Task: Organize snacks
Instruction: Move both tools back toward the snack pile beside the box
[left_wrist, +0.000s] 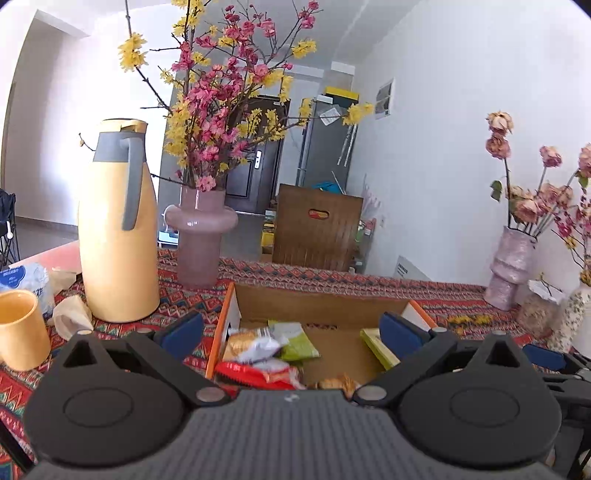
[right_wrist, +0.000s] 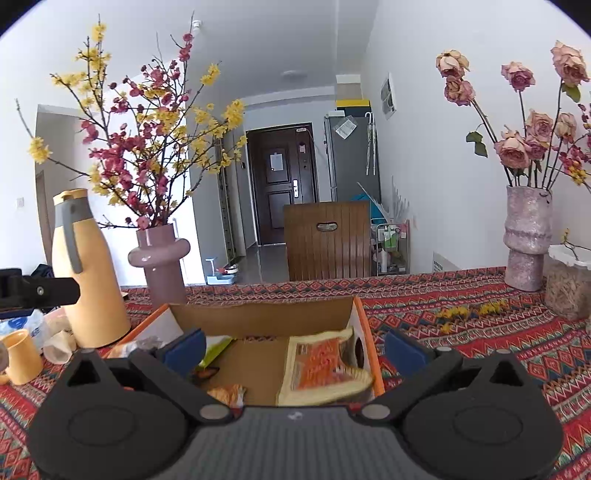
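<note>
Both hand-held grippers, left (left_wrist: 291, 334) and right (right_wrist: 293, 349), are held wide open and empty above the open brown cardboard box (right_wrist: 258, 314) of snack packets (left_wrist: 258, 354); thin wrappers could be crushed or the tall yellow jug (left_wrist: 118, 229) knocked.

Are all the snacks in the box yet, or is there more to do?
Several snack packets, like the red packet and green packet, already lie in the cardboard box. A big orange packet lies at the box's right side. Nothing is in hand: the left gripper and right gripper are both open and hold nothing. No loose snacks show on the tablecloth, so little seems left.
</note>
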